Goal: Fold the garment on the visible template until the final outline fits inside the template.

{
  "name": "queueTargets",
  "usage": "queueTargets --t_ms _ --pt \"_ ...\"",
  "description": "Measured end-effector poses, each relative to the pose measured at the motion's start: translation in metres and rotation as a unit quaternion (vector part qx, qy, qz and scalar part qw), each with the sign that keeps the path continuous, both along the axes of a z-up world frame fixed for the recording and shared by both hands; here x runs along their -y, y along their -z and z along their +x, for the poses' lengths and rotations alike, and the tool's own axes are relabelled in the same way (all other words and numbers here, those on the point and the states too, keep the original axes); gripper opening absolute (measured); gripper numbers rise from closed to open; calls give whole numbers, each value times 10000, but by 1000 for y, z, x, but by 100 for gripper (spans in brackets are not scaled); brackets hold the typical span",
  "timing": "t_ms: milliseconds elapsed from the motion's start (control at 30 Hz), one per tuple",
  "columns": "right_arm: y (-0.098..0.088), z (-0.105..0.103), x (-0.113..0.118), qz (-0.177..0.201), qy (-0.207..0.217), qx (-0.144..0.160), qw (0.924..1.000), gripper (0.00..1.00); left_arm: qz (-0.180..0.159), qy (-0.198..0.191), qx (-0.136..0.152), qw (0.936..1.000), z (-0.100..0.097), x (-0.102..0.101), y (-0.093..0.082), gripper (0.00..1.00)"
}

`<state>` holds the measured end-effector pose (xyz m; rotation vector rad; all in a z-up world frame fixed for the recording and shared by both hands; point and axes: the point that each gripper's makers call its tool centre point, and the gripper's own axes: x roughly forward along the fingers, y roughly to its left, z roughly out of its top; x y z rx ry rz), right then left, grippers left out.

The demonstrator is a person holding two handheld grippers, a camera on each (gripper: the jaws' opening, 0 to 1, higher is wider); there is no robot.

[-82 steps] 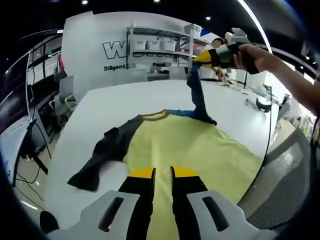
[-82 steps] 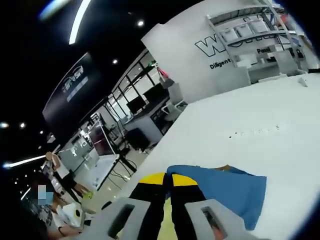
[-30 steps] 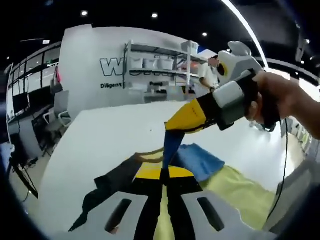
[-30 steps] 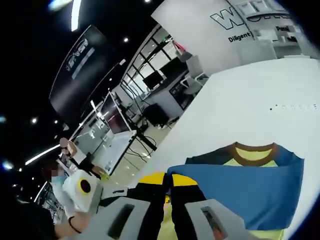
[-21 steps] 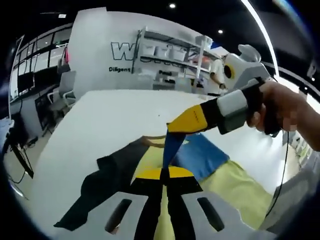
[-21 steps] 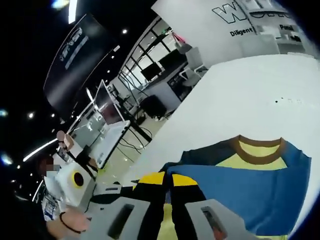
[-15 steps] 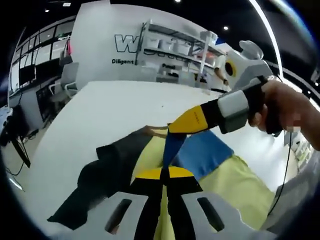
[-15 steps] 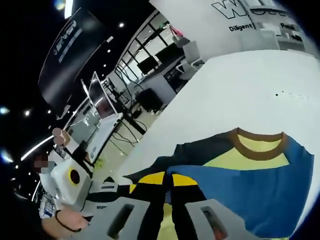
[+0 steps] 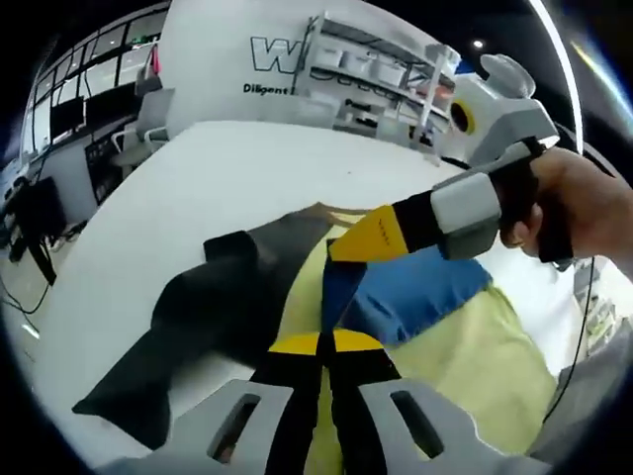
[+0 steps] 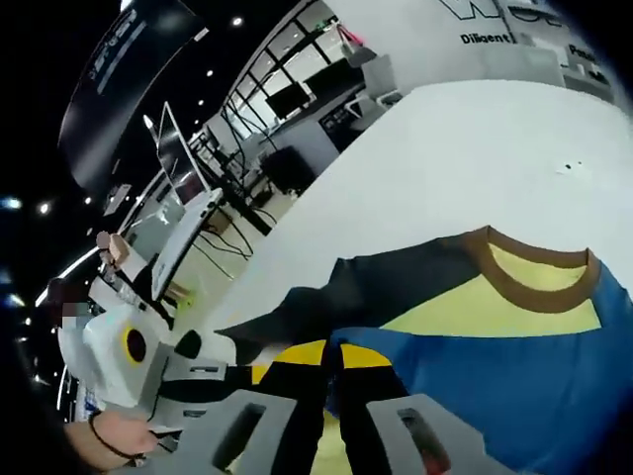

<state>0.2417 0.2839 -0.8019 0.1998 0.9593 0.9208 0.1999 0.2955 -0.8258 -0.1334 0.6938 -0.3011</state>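
Observation:
A yellow T-shirt [image 9: 475,366] with a brown collar [image 10: 524,282] lies on the white table [image 9: 198,168]. Its dark sleeve [image 9: 198,317] spreads out to the left. The blue sleeve [image 9: 415,292] is folded over the yellow body. A taut strip of that sleeve's edge runs between the two grippers. My left gripper [image 9: 318,341] is shut on the lower end of the strip. My right gripper [image 9: 336,252], held by a hand [image 9: 574,203], is shut on the upper end. In the right gripper view the jaws [image 10: 331,348] pinch blue cloth [image 10: 495,386], with the dark sleeve [image 10: 366,287] beyond.
White shelving [image 9: 376,69] and a wall with lettering stand past the table's far edge. Office chairs [image 9: 148,109] and desks with monitors [image 10: 287,99] lie off the table's left side. The left gripper's white body [image 10: 119,356] shows at the lower left of the right gripper view.
The right gripper brought the blue sleeve from high at the far side across the shirt to close by the left gripper. Both have since sunk toward the table, and the sleeve now lies over the yellow body.

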Motion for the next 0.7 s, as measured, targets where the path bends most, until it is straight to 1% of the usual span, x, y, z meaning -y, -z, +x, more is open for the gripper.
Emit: queueTargets --t_ms 100,133,300,367,400,433,467,500,567,600,700 --pt "2 -1 -2 8 -38 -38 10000 0 -33 -39 -102 9999 -2 -1 4 0" --pt "-1 -2 -5 120 -87 -6 9999 0 -33 -42 -113 9999 -2 -1 4 0" --pt "3 -1 -2 63 -29 30 10000 0 -43 -52 -167 9998 -2 -1 8 0" --pt "2 2 1 160 33 66 9998 0 -22 -47 -212 9998 -2 -2 11 0" --pt "-2 6 2 251 136 149 9995 0 -22 -51 -291 9996 -4 -2 15 0" --pt "-5 7 4 269 126 211 9993 2 -26 -45 -370 9993 -6 -3 18 0" --pt "-10 13 7 284 72 498 9983 4 -30 -46 -418 9991 -7 -3 19 0" --pt "-12 17 10 249 65 632 9977 5 -40 -78 -435 9990 -6 -5 21 0" --pt "-13 20 22 78 138 686 9975 7 -86 -85 -417 9991 -6 -6 22 0" --pt "-13 22 24 60 174 715 9973 8 -96 -89 -415 9991 -6 -6 22 0" --pt "-14 31 41 7 392 769 9963 9 -84 -124 -413 9990 -6 -6 22 0"
